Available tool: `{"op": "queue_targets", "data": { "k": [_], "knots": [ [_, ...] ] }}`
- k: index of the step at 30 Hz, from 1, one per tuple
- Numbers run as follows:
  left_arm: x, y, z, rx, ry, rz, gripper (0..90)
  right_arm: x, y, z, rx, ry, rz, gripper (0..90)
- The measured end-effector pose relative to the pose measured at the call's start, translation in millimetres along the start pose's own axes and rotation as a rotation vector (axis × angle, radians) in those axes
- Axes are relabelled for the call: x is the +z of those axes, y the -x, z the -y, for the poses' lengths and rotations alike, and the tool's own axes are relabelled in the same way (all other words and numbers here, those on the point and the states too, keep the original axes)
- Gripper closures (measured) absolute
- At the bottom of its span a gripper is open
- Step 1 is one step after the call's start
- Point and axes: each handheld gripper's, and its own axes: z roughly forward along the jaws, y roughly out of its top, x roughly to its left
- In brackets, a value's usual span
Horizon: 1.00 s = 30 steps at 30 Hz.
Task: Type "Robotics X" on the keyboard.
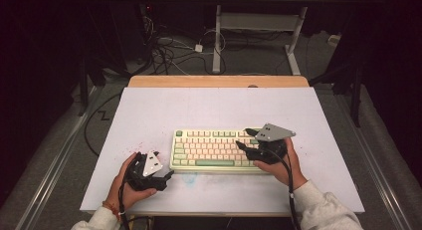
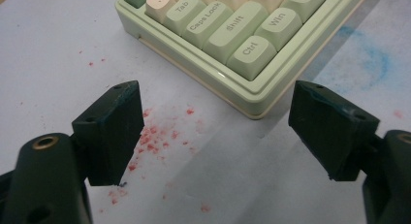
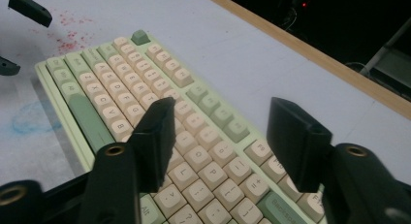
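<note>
Jaws wide and empty on our right gripper (image 3: 220, 141) and left gripper (image 2: 215, 136), we hover by the keyboard (image 1: 214, 150), and next we likely must grab its ends.

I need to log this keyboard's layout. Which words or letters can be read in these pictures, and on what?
"Tab", "Caps Lock", "Shift", "Ctrl", "Win": green keys at the keyboard's near corner, left gripper view.
"Backspace": green key, right gripper view.
"Alt": green key, same view.
"L", "P": cream keys.
Other legends are too blurred; the high view's are too small.
</note>
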Motion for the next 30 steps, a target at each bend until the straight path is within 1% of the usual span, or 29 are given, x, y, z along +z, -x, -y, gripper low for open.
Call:
{"op": "queue_targets", "data": {
  "k": [1,3,6,8,10,12,16,19,21,24,26,27,30],
  "knots": [
    [-0.1,0.2,-0.1,-0.004,0.002,-0.001,19.4,-2.2,-0.1,0.6,0.007,0.004,0.008,39.1],
    [-0.4,0.0,-0.2,-0.008,0.004,0.0,19.9,-6.4,-0.1,2.3,0.0,0.006,0.014,35.3],
    [-1.3,-0.5,-0.3,-0.01,0.008,0.001,21.2,-14.2,-1.5,6.0,-0.012,0.017,0.043,32.1],
    [-1.6,-0.2,-0.5,-0.013,0.011,-0.001,22.3,-20.0,-1.2,8.3,-0.016,0.025,0.039,31.5],
    [-2.1,-0.2,-0.9,-0.021,0.02,0.001,22.8,-25.8,-1.1,10.7,-0.016,0.039,0.048,30.0],
    [-2.9,0.1,-1.8,-0.021,0.023,-0.003,23.2,-31.3,-0.2,13.2,-0.019,0.048,0.053,29.3],
    [-4.4,0.3,-3.2,-0.022,0.026,-0.004,23.4,-39.1,0.8,19.4,-0.012,0.042,0.076,27.7],
    [-5.7,0.2,-4.3,-0.027,0.033,0.004,23.5,-44.4,1.7,24.5,-0.007,0.047,0.083,26.0],
    [-6.3,0.7,-5.8,-0.031,0.031,-0.004,23.7,-47.9,1.8,28.2,0.001,0.048,0.087,25.8],
    [-7.7,1.2,-8.1,-0.043,0.037,0.002,24.2,-52.4,1.0,34.1,-0.001,0.043,0.097,25.8],
    [-9.1,1.1,-9.6,-0.051,0.046,0.015,25.2,-55.3,-0.2,38.4,-0.008,0.036,0.102,25.8],
    [-9.7,0.9,-10.6,-0.051,0.043,0.021,26.2,-56.6,-0.8,40.5,-0.015,0.032,0.109,25.8],
    [-10.5,1.9,-14.3,-0.056,0.045,0.032,30.7,-60.8,-2.1,47.9,-0.006,0.031,0.112,25.8]
  ]
}}
